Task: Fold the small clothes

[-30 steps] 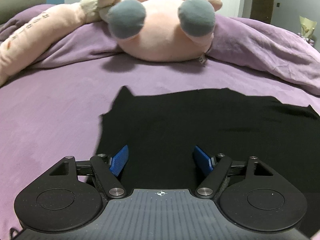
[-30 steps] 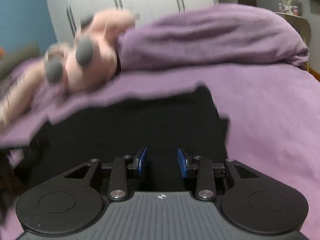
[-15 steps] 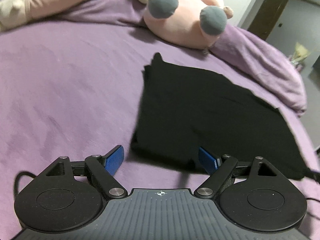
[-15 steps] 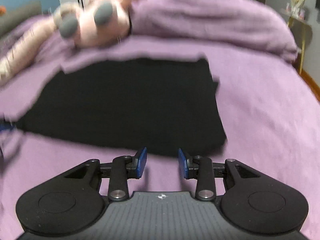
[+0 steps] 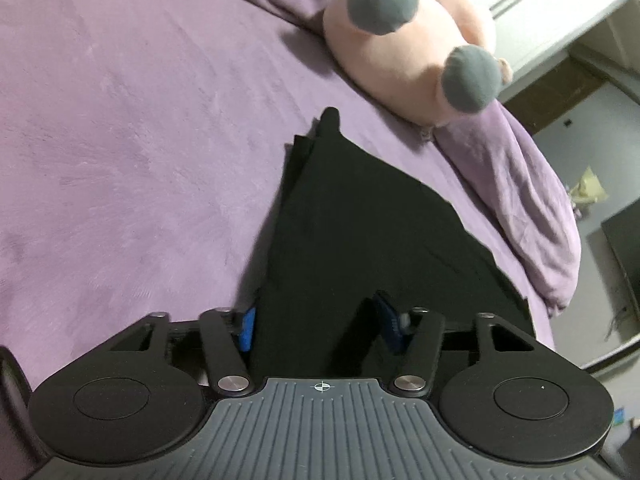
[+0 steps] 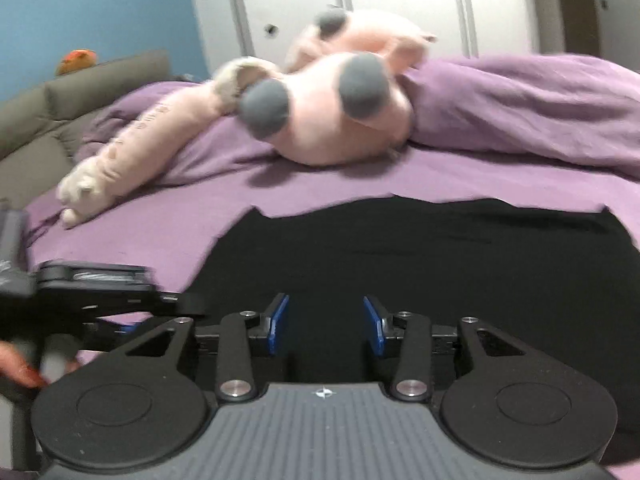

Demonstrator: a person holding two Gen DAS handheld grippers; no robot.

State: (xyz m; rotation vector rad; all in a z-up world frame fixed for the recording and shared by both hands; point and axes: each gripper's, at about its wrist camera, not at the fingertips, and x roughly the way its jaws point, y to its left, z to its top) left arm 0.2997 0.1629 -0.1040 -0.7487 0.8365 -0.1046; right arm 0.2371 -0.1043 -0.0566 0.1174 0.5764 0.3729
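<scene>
Two tongs work one black garment [image 5: 360, 240] lying flat on the bed [image 5: 120, 140]. Left tongs [image 5: 320, 330] are closing over its near corner, cloth between them. Right tongs [image 6: 325, 326] are opening above its near edge, gripping nothing; the garment stretches sideways ahead.

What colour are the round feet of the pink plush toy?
Grey. The plush toy's round feet show most sharply in the left wrist view.

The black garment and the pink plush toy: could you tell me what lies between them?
Only bare purple bedsheet separates the black garment from the pink plush toy, seen in the right wrist view.
</scene>
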